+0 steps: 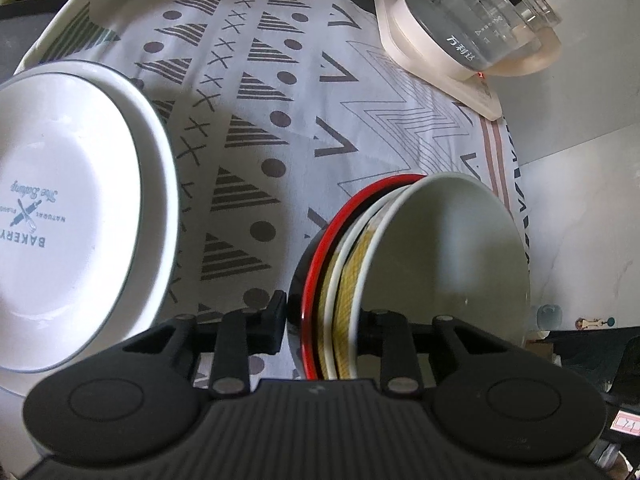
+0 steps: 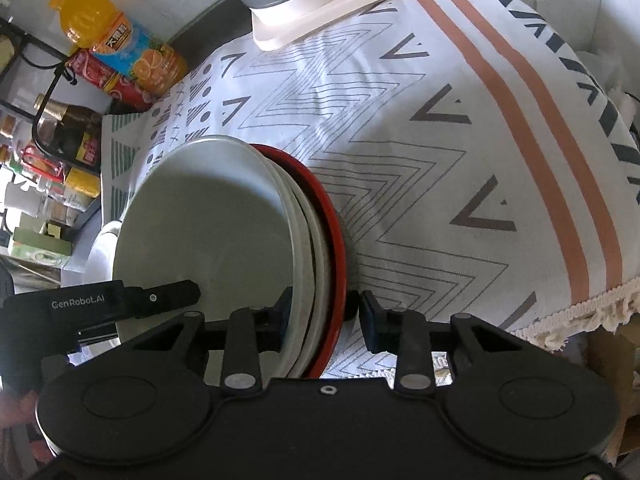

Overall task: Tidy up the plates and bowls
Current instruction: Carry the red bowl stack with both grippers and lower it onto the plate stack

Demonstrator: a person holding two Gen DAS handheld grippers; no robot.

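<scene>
Together, the left gripper (image 1: 322, 330) and right gripper (image 2: 324, 320) are straddling the nested stack of white, yellow-patterned and red-rimmed bowls (image 1: 400, 264) over the patterned tablecloth (image 1: 260, 100), left jaws clamping its rim, right jaws sitting apart around it, beside white bakery-print plates (image 1: 68, 208).

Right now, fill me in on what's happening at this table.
A person with a handheld gripper in each hand is working on a stack of nested bowls: a pale bowl inside, a yellow-patterned one, and a red-rimmed black bowl outermost. The left gripper straddles one side of the stacked rims, and the right gripper straddles the other, with a gap at its outer finger. Nearby, white bakery-print plates sit on the patterned tablecloth, with a glass kettle behind.
</scene>
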